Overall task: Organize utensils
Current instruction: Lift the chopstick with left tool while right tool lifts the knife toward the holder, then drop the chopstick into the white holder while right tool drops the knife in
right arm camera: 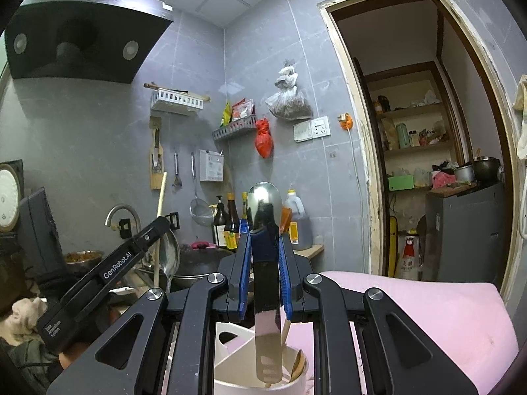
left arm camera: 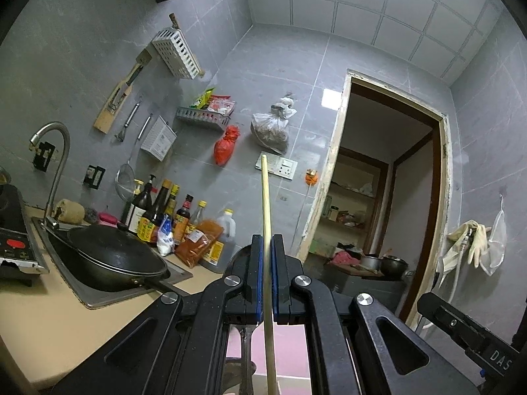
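My left gripper point(left arm camera: 267, 240) is shut on a long pale wooden chopstick point(left arm camera: 265, 197), which runs up between the blue pads and past the tips. In the right wrist view, that left gripper point(right arm camera: 158, 223) reaches in from the left with the chopstick point(right arm camera: 160, 194) upright in it. My right gripper point(right arm camera: 264, 233) is shut on a steel spoon point(right arm camera: 265, 204), bowl up. The spoon's handle hangs down over a white utensil holder point(right arm camera: 230, 372), which has a wooden handle point(right arm camera: 298, 363) in it. Part of the right gripper's body point(left arm camera: 461, 329) shows in the left wrist view's lower right corner.
A black wok point(left arm camera: 115, 256) lies in the sink under the faucet point(left arm camera: 56, 164). Sauce bottles point(left arm camera: 164, 217) stand against the wall, and an induction cooker point(left arm camera: 13, 240) is at the left. A pink surface point(right arm camera: 428, 312) lies under the holder. A steel ladle point(right arm camera: 169, 253) stands behind the left gripper. An open doorway point(right arm camera: 411, 131) is at the right.
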The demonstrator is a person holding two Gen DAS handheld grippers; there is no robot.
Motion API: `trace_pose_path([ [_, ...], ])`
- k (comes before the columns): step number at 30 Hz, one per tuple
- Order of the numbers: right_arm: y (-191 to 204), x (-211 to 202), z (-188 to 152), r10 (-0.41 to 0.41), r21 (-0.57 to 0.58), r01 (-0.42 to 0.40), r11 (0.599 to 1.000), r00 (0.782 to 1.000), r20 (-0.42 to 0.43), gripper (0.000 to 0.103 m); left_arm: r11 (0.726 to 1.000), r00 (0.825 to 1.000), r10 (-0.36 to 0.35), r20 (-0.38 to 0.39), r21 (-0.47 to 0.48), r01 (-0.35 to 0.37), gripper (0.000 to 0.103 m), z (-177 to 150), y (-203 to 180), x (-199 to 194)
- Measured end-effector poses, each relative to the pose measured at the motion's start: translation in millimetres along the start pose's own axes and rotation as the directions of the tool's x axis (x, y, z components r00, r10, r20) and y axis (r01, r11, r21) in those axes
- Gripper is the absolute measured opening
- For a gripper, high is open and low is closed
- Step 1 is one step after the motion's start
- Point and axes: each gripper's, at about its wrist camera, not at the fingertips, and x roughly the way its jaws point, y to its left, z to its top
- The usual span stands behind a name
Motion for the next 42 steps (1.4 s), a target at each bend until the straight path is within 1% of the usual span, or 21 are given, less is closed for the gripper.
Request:
trace_pose_path([
  [5,-0.8,3.5,-5.4,0.002,0.001,-0.002,1.0,1.0,-0.02,0.014,0.999,1.0,0.019,0.012,0.029,-0.02,0.002,-11.8,-4.3,-1.6],
  [8,0.4,5.3,-7.6,0.001,-0.004,-0.001,1.0,1.0,-0.027,0.014,0.999,1.0,0.027,0.004,0.044,-0.027,0.002,-18.4,-6.2,-1.0],
  [12,2.1,6.6,-12.1,0.001,-0.014,-0.002,1.0,0.999,-0.038,0.014,0.997,0.999,0.028,-0.022,0.073,-0.026,0.002,-23.8,-9.8,-1.7],
  [18,1.9,12.4,-16.3,0.003,-0.011,-0.004,1.0,0.997,-0.072,0.014,0.991,0.996,0.015,-0.09,0.132,-0.003,0.002,-29.4,-17.3,-7.2],
  [25,0.7,16.3,-24.4,0.004,0.0,-0.004,1.0,0.994,-0.113,0.015,0.984,0.982,-0.014,-0.187,0.169,0.047,0.002,-40.3,-23.7,-13.4],
  [27,0.6,17.8,-25.7,0.005,0.003,-0.005,1.0,0.992,-0.124,0.015,0.985,0.975,-0.019,-0.222,0.163,0.056,0.002,-43.8,-23.7,-12.3],
  [31,1.1,17.9,-27.7,0.004,0.001,-0.004,1.0,0.991,-0.133,0.015,0.987,0.965,-0.02,-0.26,0.147,0.06,0.002,-46.6,-21.5,-11.1],
  [37,1.1,13.0,-25.5,0.008,0.011,-0.007,1.0,0.994,-0.112,0.02,0.989,0.947,-0.048,-0.318,0.115,0.089,0.003,-43.9,-16.5,-13.7],
  [40,1.9,9.6,-23.5,0.012,0.013,-0.01,1.0,0.995,-0.097,0.024,0.99,0.94,-0.065,-0.335,0.095,0.102,0.006,-40.7,-14.2,-16.4],
  [42,2.8,8.0,-22.3,0.012,0.013,-0.011,1.0,0.996,-0.091,0.025,0.991,0.936,-0.07,-0.344,0.084,0.105,0.015,-37.9,-12.8,-17.3],
])
